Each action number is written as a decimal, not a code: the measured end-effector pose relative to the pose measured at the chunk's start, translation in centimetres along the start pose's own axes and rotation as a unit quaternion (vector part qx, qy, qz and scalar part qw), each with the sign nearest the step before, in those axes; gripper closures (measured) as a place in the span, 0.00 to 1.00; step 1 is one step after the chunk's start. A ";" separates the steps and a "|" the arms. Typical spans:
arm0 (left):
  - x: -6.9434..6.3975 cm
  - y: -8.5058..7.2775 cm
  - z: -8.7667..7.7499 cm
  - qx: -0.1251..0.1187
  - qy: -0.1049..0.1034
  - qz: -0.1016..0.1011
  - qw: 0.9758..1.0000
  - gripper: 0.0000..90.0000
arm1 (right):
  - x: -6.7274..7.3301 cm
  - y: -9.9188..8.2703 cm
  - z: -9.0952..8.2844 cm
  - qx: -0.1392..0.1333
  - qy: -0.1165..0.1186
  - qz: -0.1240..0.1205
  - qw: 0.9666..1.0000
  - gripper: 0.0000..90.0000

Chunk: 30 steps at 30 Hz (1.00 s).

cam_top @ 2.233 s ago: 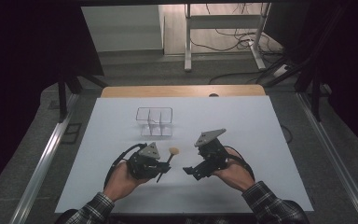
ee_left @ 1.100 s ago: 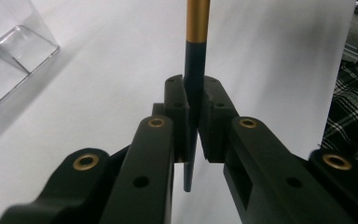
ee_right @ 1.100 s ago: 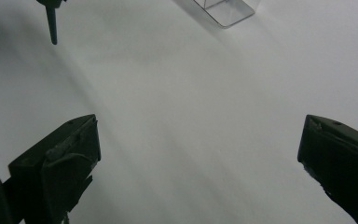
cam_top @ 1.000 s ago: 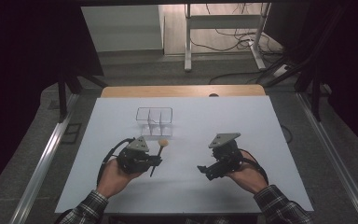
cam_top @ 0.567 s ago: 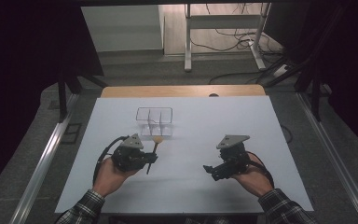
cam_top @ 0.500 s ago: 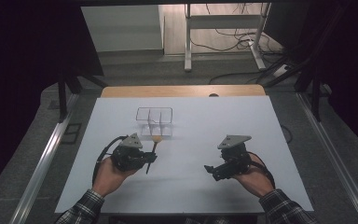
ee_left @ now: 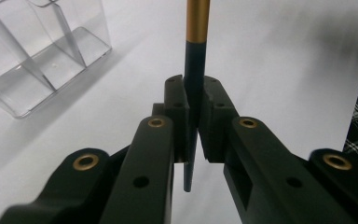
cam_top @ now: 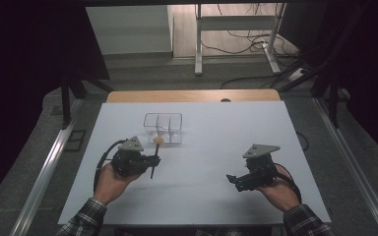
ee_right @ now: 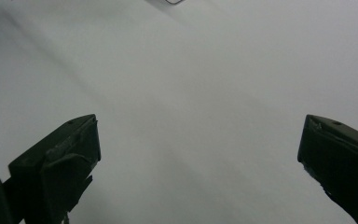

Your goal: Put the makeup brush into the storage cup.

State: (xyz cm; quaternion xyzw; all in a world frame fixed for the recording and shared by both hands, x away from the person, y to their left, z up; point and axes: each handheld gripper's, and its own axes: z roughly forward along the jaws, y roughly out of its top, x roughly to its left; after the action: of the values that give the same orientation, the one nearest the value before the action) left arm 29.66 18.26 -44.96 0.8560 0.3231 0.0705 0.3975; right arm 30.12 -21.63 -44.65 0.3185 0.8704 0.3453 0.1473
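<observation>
On the white table (cam_top: 216,123), toward its left edge, the person's left hand (cam_top: 109,181) holds the left gripper (cam_top: 150,160), whose jaws are clamped on a slim brush (cam_top: 154,158). The left gripper view shows the brush's dark handle pinched between the two black jaws, a gold band (ee_left: 198,21) rising above them and the handle's lower end poking out below the grip. From the high view the brush stands tilted, its pale tip (cam_top: 158,140) pointing toward the far edge and lying just beside the clear divided holder (cam_top: 163,127). That holder sits left of the middle of the table, nearer the far edge, with upright clear partitions inside. Toward the right edge, nearer the near edge, the right hand (cam_top: 278,189) holds the right gripper (cam_top: 232,179); its jaws stand wide apart over bare table, with nothing between them.
</observation>
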 end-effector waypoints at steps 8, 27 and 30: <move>0.7 0.2 -0.6 -0.017 0.008 -0.015 1.000 0.92 | -0.4 -0.8 -0.9 0.000 -0.006 0.010 1.000 0.00; 2.4 1.1 -1.1 -0.048 0.019 -0.046 0.998 0.92 | -1.6 -2.9 -3.2 -0.011 -0.023 0.040 0.999 0.00; 2.7 1.3 -1.1 -0.050 0.021 -0.049 0.997 0.92 | -1.7 -3.2 -3.5 -0.011 -0.024 0.045 0.999 0.00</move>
State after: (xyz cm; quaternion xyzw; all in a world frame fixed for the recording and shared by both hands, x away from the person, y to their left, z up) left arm 32.00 19.93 -43.64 0.8163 0.3689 0.0856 0.4361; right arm 28.30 -26.28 -44.31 0.3640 0.8475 0.3533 0.1561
